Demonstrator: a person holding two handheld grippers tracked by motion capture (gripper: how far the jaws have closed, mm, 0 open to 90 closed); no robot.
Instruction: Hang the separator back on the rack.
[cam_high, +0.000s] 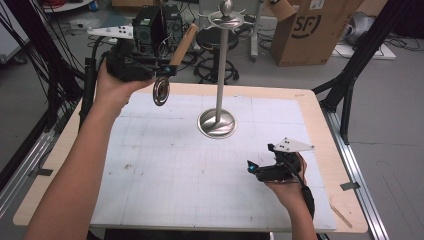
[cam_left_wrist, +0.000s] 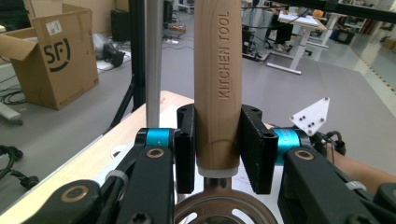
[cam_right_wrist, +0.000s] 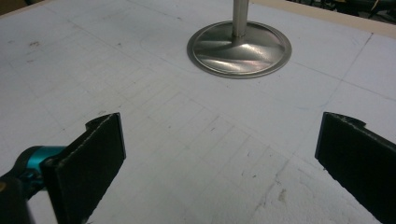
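Observation:
A kitchen tool with a wooden handle (cam_high: 183, 45) and a round metal head (cam_high: 161, 92) is held high over the table's back left. My left gripper (cam_high: 167, 70) is shut on the lower end of that handle (cam_left_wrist: 218, 93), one black pad on each side. The handle tilts up to the right and the head hangs below the jaws. A metal stand (cam_high: 219, 75) rises from a round base (cam_high: 216, 123) at mid table, with hooks at its top (cam_high: 226, 19). My right gripper (cam_high: 252, 167) rests low at the front right, open with nothing between its pads (cam_right_wrist: 88, 163).
A white gridded mat (cam_high: 165, 170) covers the wooden table (cam_high: 320, 130). The stand's base (cam_right_wrist: 239, 49) lies ahead of the right gripper. Behind the table are a cardboard box (cam_high: 310, 30), a black stool (cam_high: 216, 42) and dark frame posts (cam_high: 360, 55).

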